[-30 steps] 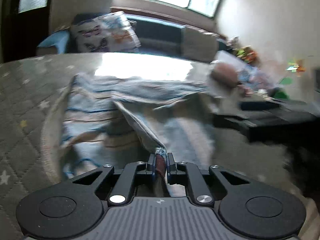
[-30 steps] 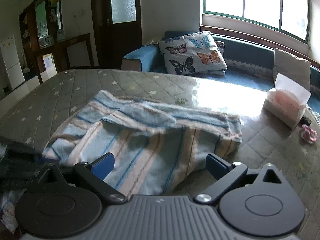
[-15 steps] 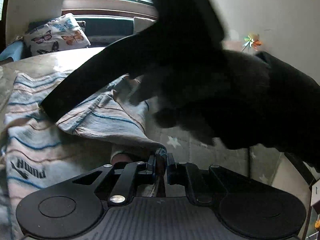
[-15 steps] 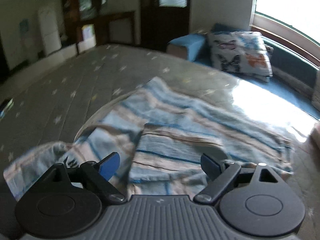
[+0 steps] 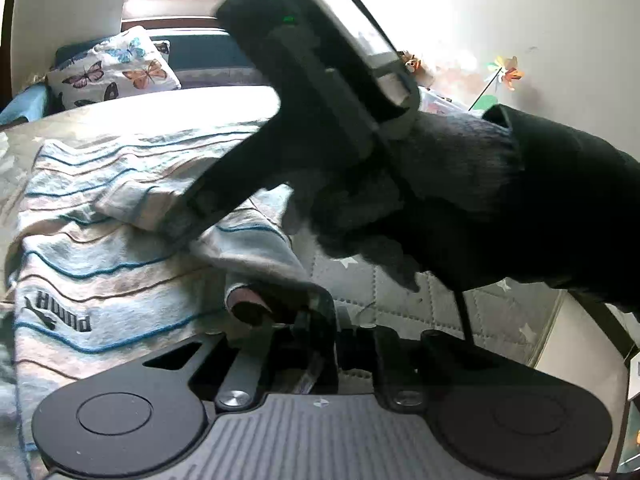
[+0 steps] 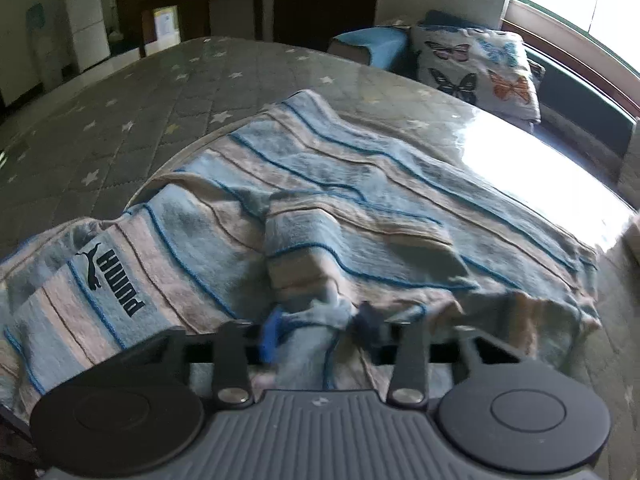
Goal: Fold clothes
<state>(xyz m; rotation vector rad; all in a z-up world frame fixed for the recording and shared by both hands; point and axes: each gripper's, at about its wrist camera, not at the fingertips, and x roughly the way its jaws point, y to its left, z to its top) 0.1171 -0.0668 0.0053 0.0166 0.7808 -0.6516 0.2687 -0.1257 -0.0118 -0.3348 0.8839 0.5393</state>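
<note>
Striped garment (image 6: 360,216) bunched between right gripper (image 6: 320,324) closing fingers (image 6: 272,332).

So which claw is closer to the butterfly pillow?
Right. The right claw, just closing on the striped sweater, sits farther up it toward the butterfly pillow; the left claw, just easing open with fabric between its jaws, is behind at the near edge.

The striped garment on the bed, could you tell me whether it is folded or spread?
Partly folded: the striped garment has one flap lying over its middle.
</note>
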